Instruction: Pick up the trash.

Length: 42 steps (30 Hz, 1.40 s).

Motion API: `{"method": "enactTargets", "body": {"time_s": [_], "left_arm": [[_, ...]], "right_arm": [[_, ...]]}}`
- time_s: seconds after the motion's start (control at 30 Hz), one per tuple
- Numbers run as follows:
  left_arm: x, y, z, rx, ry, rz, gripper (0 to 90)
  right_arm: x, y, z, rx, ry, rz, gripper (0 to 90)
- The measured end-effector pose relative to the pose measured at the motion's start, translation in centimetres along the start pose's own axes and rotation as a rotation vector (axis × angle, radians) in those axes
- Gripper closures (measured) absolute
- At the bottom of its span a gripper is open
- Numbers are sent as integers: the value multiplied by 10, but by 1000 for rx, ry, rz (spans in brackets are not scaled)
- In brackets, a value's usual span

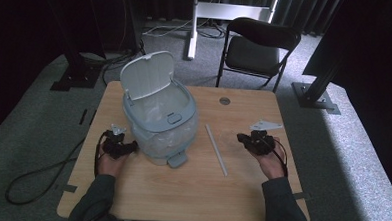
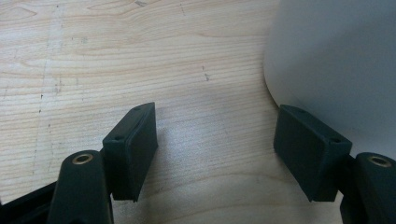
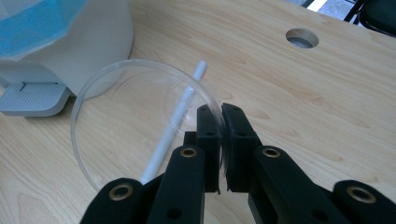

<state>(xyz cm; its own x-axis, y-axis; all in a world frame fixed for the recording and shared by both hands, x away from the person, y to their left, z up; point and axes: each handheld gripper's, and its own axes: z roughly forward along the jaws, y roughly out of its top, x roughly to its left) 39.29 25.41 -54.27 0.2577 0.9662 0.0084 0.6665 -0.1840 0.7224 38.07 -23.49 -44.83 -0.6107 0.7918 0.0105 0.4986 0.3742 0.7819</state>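
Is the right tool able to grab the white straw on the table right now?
Probably not yet. The right tool is shut on a clear cup by its rim, so its jaws are taken. The straw lies bare on the table with nothing over it; the way is free once the cup is dropped.

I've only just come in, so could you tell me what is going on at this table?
A person is working at a wooden table with a gripper in each hand. The right gripper is shut on the rim of a clear plastic cup, held above a white straw lying on the table. The left gripper is open, one jaw beside the wall of a small pedal bin whose lid stands open.
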Motion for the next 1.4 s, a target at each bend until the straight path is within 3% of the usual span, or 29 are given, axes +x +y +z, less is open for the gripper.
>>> {"method": "enactTargets", "body": {"time_s": [1.4], "left_arm": [[0, 0, 0, -3, 0, -1, 303]], "right_arm": [[7, 35, -23, -140, -30, -8, 859]]}}
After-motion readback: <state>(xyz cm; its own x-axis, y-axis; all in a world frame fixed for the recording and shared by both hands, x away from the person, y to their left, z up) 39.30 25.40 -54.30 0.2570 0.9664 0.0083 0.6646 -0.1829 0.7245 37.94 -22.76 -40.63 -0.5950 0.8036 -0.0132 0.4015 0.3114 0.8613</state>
